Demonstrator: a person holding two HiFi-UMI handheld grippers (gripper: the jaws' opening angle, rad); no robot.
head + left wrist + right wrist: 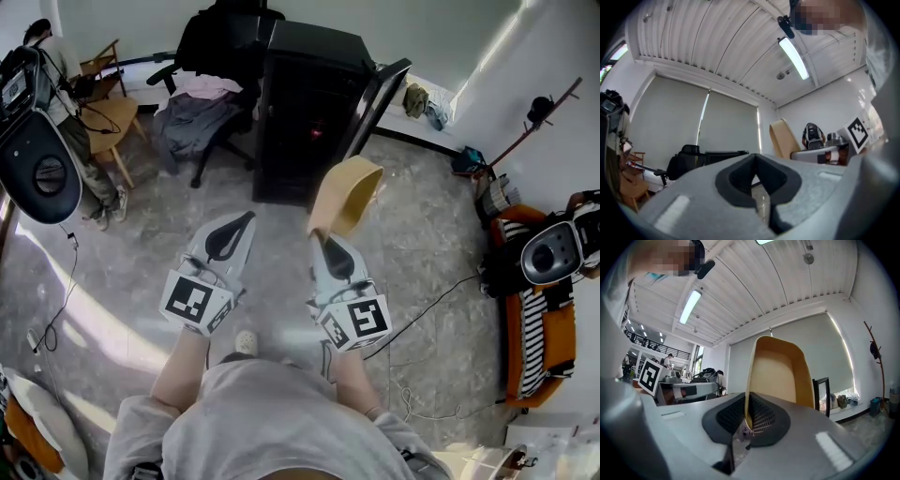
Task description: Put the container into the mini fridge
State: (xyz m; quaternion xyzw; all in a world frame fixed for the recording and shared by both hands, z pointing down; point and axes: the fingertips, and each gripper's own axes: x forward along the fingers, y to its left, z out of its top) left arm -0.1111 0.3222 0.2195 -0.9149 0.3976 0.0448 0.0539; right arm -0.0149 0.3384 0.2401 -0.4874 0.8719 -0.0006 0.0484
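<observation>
Tan container (345, 194) is pinched by one wall in my right claw (326, 246), jaws clamped tight on it, and its long side sticks up past the tips. The black mini fridge (305, 112) is straight ahead of it on the floor, its door (382, 89) open. My left claw (228, 236) is closed on nothing, about as far back from the fridge. I reckon it's a forward reach with the right one.

Office chair (217, 42), wooden chair (112, 113), grey floor (427, 220)

Container (780, 376) lower rim hidden inside right tongs (746, 417); mini fridge (309, 103) interior dark.
</observation>
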